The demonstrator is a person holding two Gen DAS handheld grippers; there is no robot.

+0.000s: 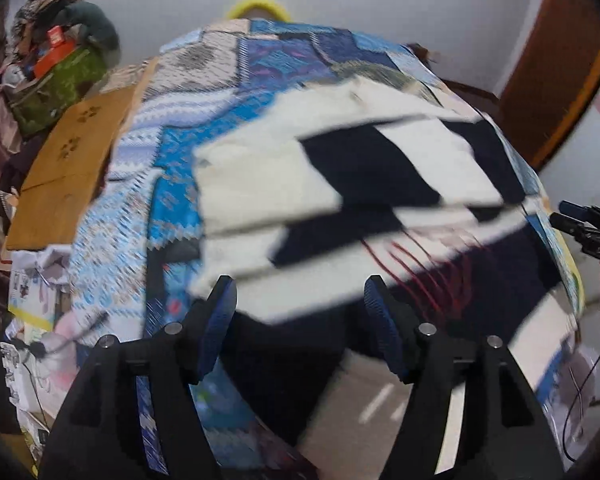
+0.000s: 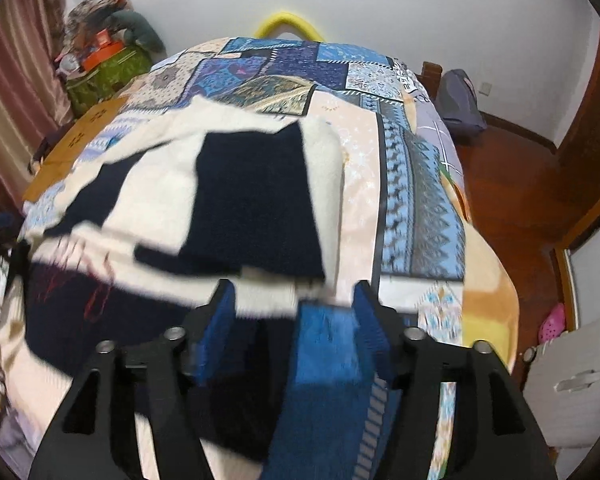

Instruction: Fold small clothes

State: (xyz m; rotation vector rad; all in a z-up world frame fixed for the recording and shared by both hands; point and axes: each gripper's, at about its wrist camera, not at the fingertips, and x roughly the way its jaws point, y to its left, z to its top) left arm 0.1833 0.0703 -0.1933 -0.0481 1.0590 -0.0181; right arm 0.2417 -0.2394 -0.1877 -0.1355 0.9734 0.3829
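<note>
A white and navy blocked knit garment (image 1: 340,184) with red stitching lies spread on the patterned blue bedspread (image 1: 172,184). My left gripper (image 1: 300,300) is open, its jaws wide apart just above the garment's near edge, holding nothing. The same garment (image 2: 228,200) shows in the right wrist view, partly folded over itself. My right gripper (image 2: 296,300) is open over the garment's near right corner, with cloth lying between the blue pads (image 2: 220,320). The right gripper also shows at the right edge of the left wrist view (image 1: 588,228).
A brown cardboard box (image 1: 68,160) and a green bag (image 1: 56,84) piled with clutter stand left of the bed. Papers and cables (image 1: 32,340) lie at the near left. A wooden floor (image 2: 512,184), a grey backpack (image 2: 458,100) and a white cabinet (image 2: 572,392) are to the right.
</note>
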